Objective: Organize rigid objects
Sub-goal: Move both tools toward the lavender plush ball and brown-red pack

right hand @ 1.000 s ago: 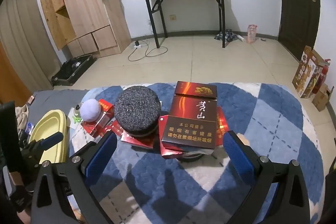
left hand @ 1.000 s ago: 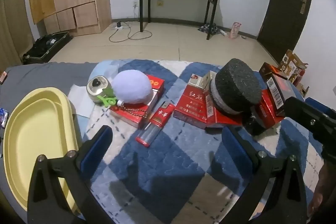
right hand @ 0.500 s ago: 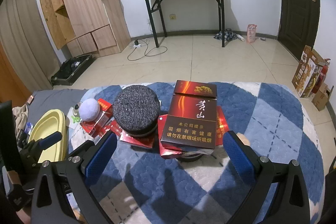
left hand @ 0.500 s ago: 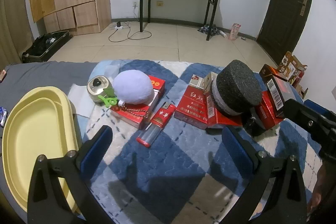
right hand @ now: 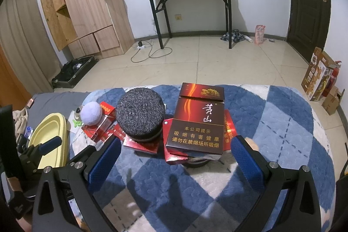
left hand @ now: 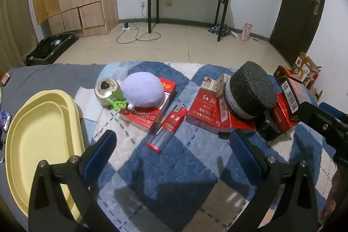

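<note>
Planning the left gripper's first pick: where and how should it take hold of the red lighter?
Grip the lighter across its narrow width at mid-body, near where the red sleeve meets the clear end, coming down from above. It lies flat and alone on the blanket, long axis pointing away from the open left gripper, so both long sides look free, though the red pack sits close.

Yellow tray [left hand: 39, 123] cut by left edge; dark object [right hand: 196, 161] under cigarette boxes, perhaps round, mostly hidden.

A coarse, matt black sponge [right hand: 140, 116] is seen on glossy red card packs [left hand: 204, 111]; the blanket [left hand: 174, 177] is plush cloth, the tray [left hand: 41, 136] smooth matt plastic.
</note>
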Demonstrator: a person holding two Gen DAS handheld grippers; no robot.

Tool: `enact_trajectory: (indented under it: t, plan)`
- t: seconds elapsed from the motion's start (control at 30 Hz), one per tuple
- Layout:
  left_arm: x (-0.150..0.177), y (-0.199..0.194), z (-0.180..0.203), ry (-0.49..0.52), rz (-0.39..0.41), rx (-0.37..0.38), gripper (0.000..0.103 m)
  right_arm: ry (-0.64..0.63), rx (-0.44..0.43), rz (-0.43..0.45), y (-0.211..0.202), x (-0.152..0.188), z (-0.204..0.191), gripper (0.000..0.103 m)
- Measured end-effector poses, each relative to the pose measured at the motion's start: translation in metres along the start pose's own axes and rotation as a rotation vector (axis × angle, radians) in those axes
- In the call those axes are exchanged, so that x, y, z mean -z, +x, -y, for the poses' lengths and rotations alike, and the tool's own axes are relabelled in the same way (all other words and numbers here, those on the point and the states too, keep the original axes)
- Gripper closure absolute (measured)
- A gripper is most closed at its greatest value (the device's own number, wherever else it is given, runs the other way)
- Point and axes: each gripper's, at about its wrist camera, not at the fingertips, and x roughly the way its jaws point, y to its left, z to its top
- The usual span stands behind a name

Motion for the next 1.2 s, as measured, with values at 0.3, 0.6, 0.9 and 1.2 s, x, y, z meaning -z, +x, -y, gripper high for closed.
enact_trajectory:
  t: [0.3,0.6,0.9,1.2]
  plan:
    - [0.000,0.000,-0.001,-0.004,0.001,0.003,0.000,0.002,0.005,-0.003,-0.001,-0.001,0.000,0.000]
    - [0.000,0.000,-0.001,0.001,-0.002,0.006,0.000,0.006,0.012,0.000,-0.002,-0.001,0.002,0.000]
    - [0.000,-0.002,0.000,0.028,-0.008,0.019,0.000,0.007,0.013,-0.004,-0.001,-0.002,0.003,0.000]
    - [-0.005,-0.003,-0.039,-0.063,0.000,0.021,0.000,0.031,0.005,0.006,-0.002,-0.003,0.008,0.000]
